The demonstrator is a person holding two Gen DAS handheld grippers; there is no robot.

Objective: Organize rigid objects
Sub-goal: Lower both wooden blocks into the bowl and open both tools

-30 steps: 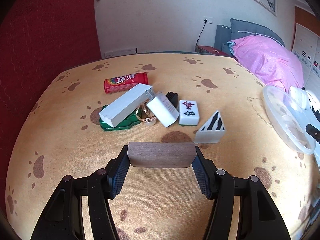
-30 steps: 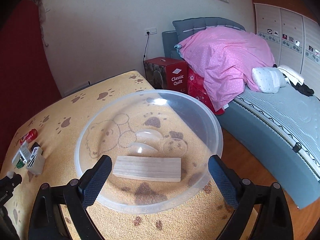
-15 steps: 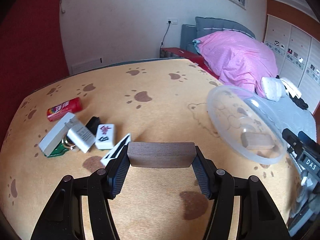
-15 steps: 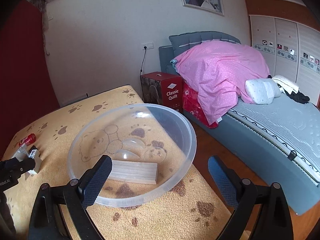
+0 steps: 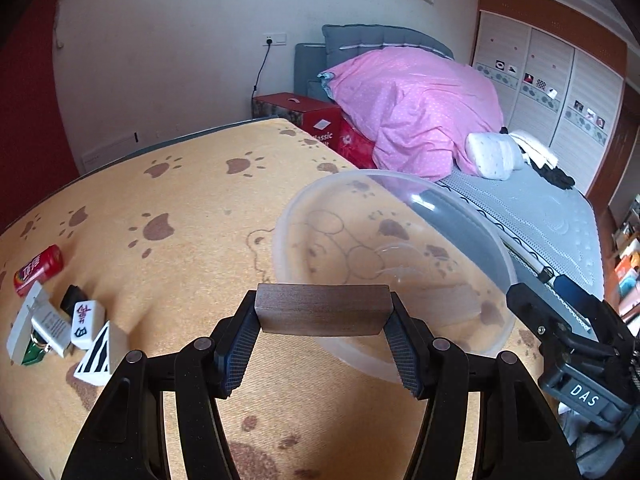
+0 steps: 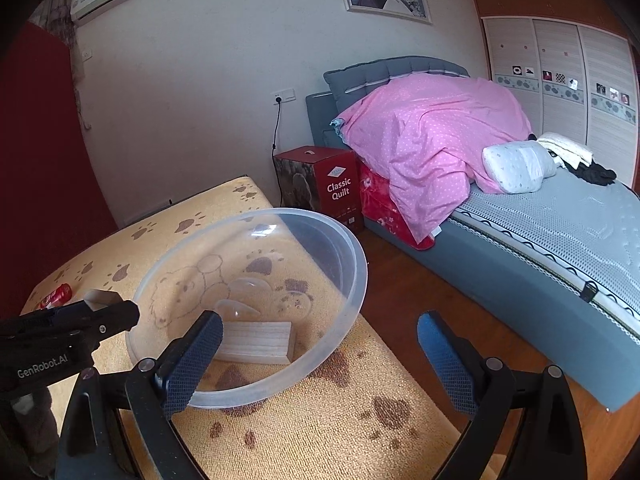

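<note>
My left gripper (image 5: pixel 322 346) is shut on a dark wooden block (image 5: pixel 322 314) and holds it at the near rim of a clear plastic bowl (image 5: pixel 496 248). The bowl (image 6: pixel 352 252) stands on the paw-print mat and holds a pale wooden block (image 6: pixel 256 343). My right gripper (image 6: pixel 320 360) is open and empty, at the bowl's right side near the mat's edge. The left gripper also shows in the right wrist view (image 6: pixel 100 312), at the bowl's left rim. The right gripper's body shows at the right of the left wrist view (image 5: pixel 568 340).
At the left of the mat lie a red tube (image 5: pixel 38 270), a mahjong tile (image 5: pixel 86 318), a zebra-striped wedge (image 5: pixel 96 356), a white charger (image 5: pixel 50 326) and a white bar (image 5: pixel 22 326). A bed with a pink quilt (image 6: pixel 432 140) and a red box (image 6: pixel 320 180) stand beyond the mat's edge.
My left gripper has swung right with the dark block, from over the pile of objects to the bowl's rim. My right gripper has drawn back to the right, away from the bowl.
</note>
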